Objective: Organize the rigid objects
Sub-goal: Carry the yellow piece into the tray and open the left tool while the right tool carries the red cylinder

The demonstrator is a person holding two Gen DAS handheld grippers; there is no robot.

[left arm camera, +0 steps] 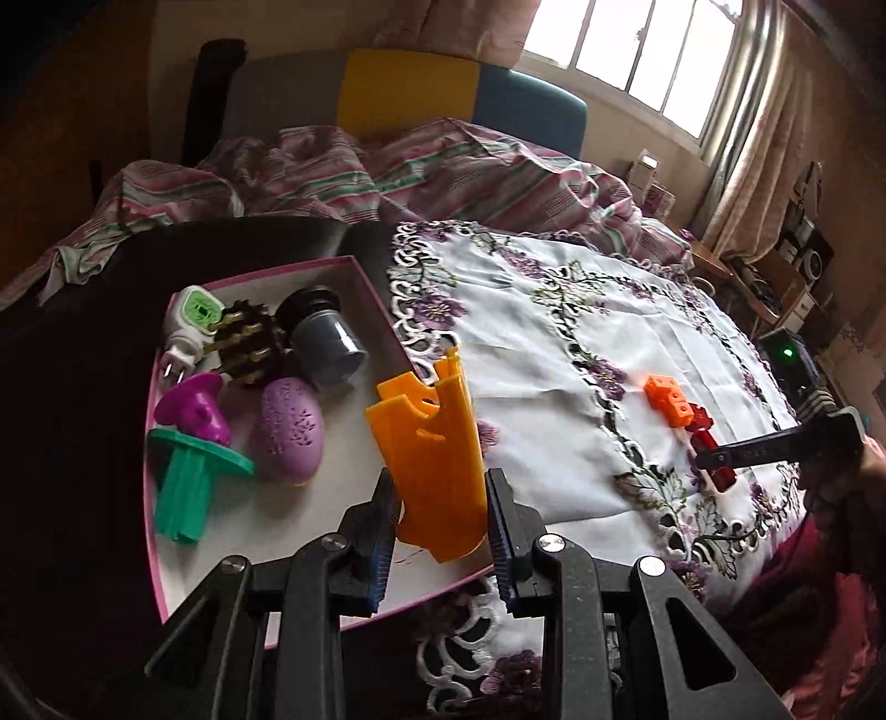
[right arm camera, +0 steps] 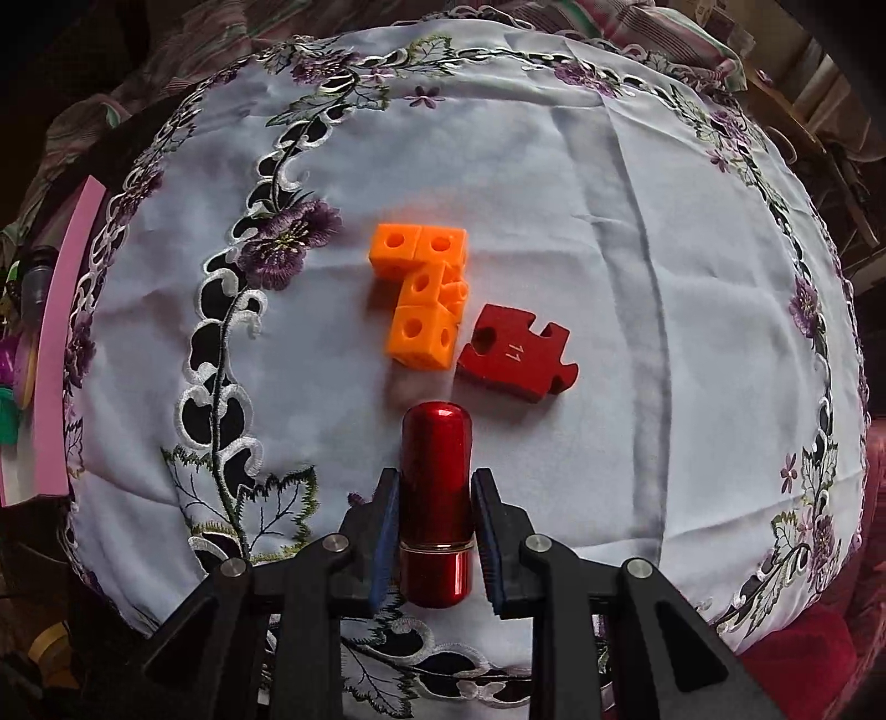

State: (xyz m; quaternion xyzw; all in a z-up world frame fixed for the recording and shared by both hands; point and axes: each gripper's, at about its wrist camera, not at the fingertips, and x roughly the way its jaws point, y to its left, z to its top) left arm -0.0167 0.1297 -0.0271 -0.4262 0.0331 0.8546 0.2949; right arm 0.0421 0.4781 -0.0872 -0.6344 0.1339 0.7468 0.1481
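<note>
Setting: a home bedroom. Evidence, left wrist view: rumpled pink-and-green striped bedding [left arm camera: 343,171] across the upper centre; barred window [left arm camera: 653,50] with pale floral curtains [left arm camera: 758,183] at upper right; white embroidered tablecloth with purple flowers [left arm camera: 554,332] at centre; cluttered wooden shelving [left arm camera: 786,282] at right edge.

On the surface lies an embroidered cloth [right arm camera: 554,221], and a shallow box [left arm camera: 160,554] stands at its left edge. In the box, at the back, are a plug adapter [left arm camera: 188,327], a spiked roller [left arm camera: 249,343] and a small jar [left arm camera: 326,343], side by side. Before them lie a heart-shaped piece [left arm camera: 194,410] and an egg-shaped case [left arm camera: 288,432], with a flanged peg [left arm camera: 188,482] in front. A ribbed plate [left arm camera: 432,454] stands over the right side of the box, between the fingers of the left claw [left arm camera: 441,520]. On the cloth, a block cluster [right arm camera: 423,293] lies just left of a puzzle piece [right arm camera: 518,354]. Nearer, a capsule [right arm camera: 436,498] lies between the fingers of the right claw [right arm camera: 436,526].
</note>
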